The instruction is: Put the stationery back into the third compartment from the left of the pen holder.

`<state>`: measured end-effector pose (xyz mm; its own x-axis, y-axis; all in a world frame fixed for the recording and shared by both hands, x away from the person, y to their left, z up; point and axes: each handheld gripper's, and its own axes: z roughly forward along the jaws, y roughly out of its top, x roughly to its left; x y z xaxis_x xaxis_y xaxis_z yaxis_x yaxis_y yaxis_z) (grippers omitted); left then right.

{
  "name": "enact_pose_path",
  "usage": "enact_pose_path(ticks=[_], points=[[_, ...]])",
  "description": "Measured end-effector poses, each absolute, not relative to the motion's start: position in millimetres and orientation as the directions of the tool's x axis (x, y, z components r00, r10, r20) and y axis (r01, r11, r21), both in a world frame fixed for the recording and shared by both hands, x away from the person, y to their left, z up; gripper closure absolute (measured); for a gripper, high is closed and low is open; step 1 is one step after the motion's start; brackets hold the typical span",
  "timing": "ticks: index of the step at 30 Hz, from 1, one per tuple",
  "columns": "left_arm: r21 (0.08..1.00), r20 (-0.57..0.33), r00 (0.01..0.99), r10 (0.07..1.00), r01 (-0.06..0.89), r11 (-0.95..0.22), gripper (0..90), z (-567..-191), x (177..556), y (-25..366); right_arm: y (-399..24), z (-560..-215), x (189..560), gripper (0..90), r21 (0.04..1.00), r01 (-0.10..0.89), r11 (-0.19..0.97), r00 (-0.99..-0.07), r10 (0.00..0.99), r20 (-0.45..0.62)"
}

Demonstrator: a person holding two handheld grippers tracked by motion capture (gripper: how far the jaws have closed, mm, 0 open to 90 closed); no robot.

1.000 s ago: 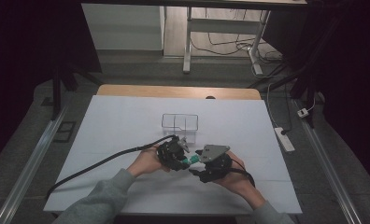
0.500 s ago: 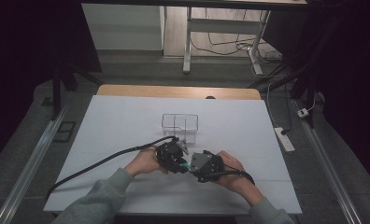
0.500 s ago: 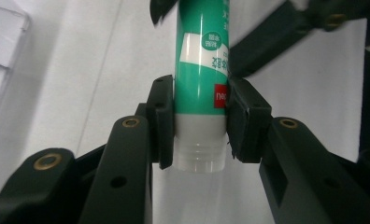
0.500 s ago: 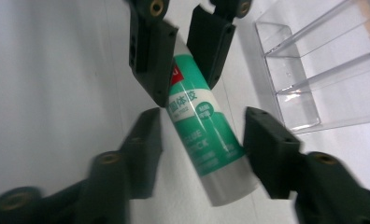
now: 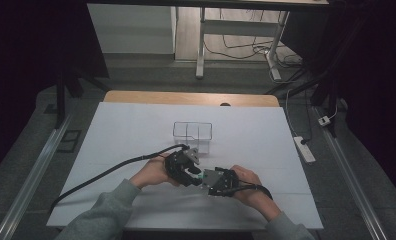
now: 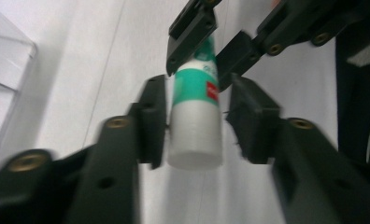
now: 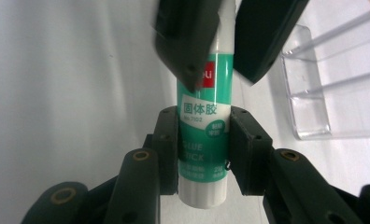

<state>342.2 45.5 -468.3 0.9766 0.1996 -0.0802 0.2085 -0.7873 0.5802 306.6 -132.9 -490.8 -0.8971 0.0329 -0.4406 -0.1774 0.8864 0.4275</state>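
A glue stick [image 7: 202, 140], teal label with white ends, hangs above the table between both grippers, which meet tip to tip [image 5: 200, 176]. My right gripper [image 7: 204, 126] is shut on its lower body, its jaws having just closed, pads pressing both sides. My left gripper [image 6: 197, 112] stands around the stick's white end [image 6: 195, 140]. Its jaws have just been opening, and a gap shows beside the right pad. In the high view the left gripper [image 5: 192, 171] and right gripper [image 5: 208, 179] are near the table's front middle.
A clear, divided plastic box [image 5: 192, 131] stands on the white tabletop [image 5: 136, 130] just beyond the grippers, and also appears in the right gripper view [image 7: 309, 93]. The left gripper's black cable [image 5: 111, 167] trails off to the front left. A power strip [image 5: 304, 148] lies on the floor at right.
The right gripper has edged a little left toward the left gripper, so their tips now meet. Both hands otherwise keep their place.
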Motion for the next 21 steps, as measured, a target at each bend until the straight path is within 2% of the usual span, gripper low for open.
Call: enact_pose_path(ticks=[3, 8, 15, 21], points=[[0.607, -0.054, 0.975, 0.217, 0.205, -0.767, 43.7, -466.1, 340.5, 49.6, -138.4, -488.7, 311.0, 65.6, 0.453, -0.151, 0.878, -0.910, 0.056, -0.411], [0.669, -0.023, 0.963, 0.270, 0.215, -0.711, 38.8, -463.1, 340.6, 60.6, -146.3, -485.4, 315.9, 65.5, 0.520, -0.107, 0.848, -0.915, 0.121, -0.386], [0.764, -0.039, 0.934, 0.355, 0.257, -0.592, 35.3, -462.3, 338.6, 81.1, -159.6, -481.1, 323.6, 65.5, 0.650, -0.013, 0.760, -0.920, 0.245, -0.305], [0.791, -0.043, 0.922, 0.386, 0.267, -0.550, 33.6, -464.8, 336.6, 84.5, -167.4, -478.6, 328.2, 65.5, 0.738, 0.039, 0.673, -0.913, 0.325, -0.248]])
